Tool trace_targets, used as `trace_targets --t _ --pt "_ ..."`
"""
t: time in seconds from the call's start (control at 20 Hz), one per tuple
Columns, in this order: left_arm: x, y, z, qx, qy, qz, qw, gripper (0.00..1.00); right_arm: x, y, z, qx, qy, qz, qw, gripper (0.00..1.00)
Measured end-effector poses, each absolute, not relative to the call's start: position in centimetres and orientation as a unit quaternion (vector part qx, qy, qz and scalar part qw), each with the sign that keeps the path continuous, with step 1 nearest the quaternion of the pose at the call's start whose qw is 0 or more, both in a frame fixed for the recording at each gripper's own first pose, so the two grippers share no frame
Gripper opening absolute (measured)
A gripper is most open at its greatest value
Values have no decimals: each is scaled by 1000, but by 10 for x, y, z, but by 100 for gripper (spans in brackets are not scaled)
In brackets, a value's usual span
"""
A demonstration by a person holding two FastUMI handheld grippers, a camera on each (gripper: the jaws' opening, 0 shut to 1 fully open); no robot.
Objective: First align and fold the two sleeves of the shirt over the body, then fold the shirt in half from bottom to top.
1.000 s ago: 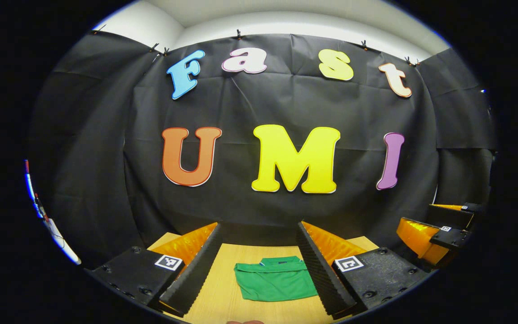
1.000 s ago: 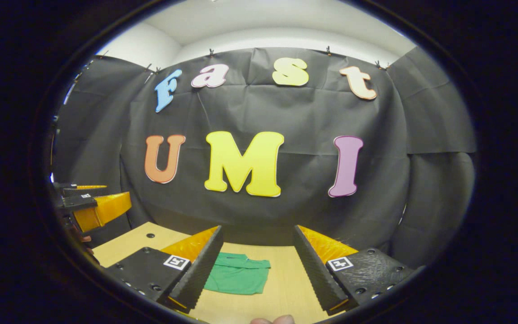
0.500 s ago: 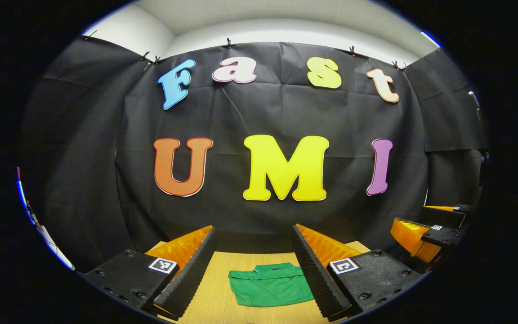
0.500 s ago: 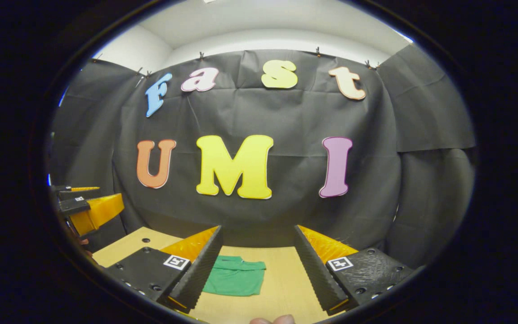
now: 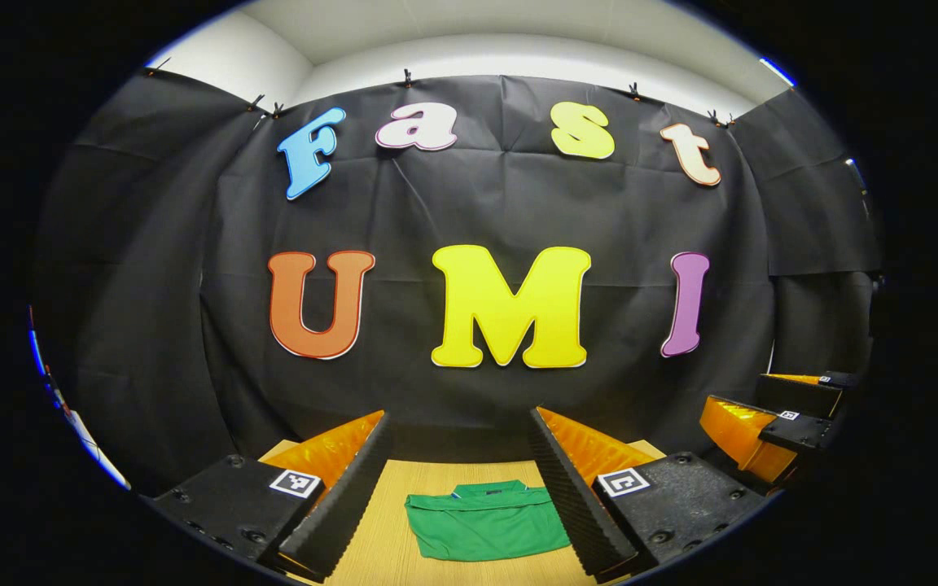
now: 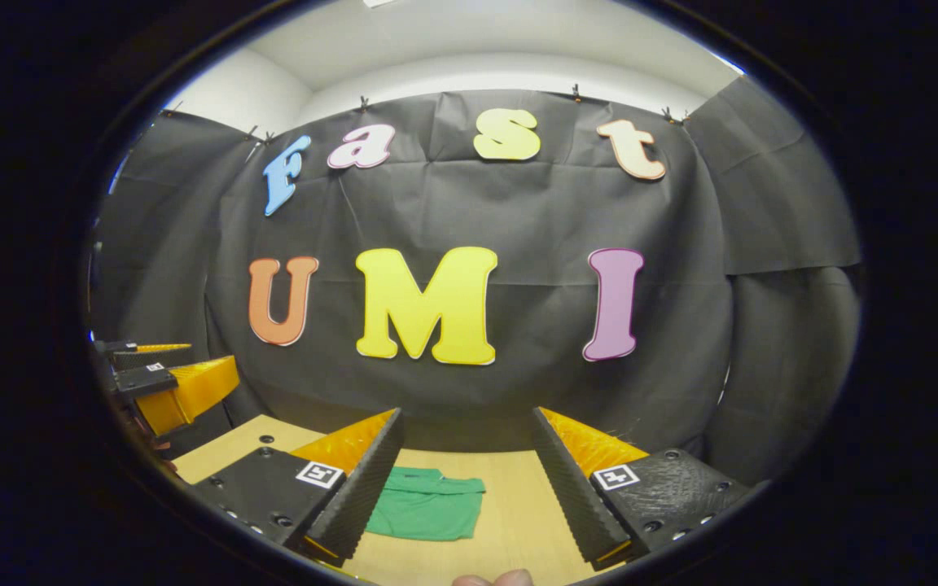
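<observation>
Both views are evenly and brightly lit from overhead, with the pale ceiling (image 5: 518, 32) brightest at the top. The black cloth wall (image 5: 151, 325) soaks up light and shows soft creases without glare. Fisheye distortion bows straight lines strongly toward the edges. Focus is sharp across the centre, on the worktop (image 5: 387, 545) and green shirt (image 5: 485, 529); shadows there are faint.

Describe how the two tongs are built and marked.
Each of the left tongs and right tongs has two long wedge-shaped fingers with ribbed, sawtooth inner faces. The fingers sit on dark, textured blocks with screw holes, and each block carries a small square black-and-white marker.
</observation>
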State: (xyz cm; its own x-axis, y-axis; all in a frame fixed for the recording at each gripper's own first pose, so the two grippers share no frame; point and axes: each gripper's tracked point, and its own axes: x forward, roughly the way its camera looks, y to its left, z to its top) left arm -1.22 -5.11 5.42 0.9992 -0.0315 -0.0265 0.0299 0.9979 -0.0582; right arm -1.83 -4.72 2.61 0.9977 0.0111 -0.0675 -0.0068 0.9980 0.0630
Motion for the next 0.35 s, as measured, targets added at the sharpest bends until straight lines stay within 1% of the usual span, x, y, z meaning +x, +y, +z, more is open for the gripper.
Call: trace_targets --t 0.1,0.15,0.35 --pt "-9 -55 55 -31 13 -17 999 99 -16 -47 28 34 36 6 999 97" --pt "-8 -56 57 -31 12 -18 999 100 -14 -48 30 36 35 7 999 97" --pt "-8 -57 56 -30 14 -13 999 100 -7 -45 27 38 38 10 998 97"
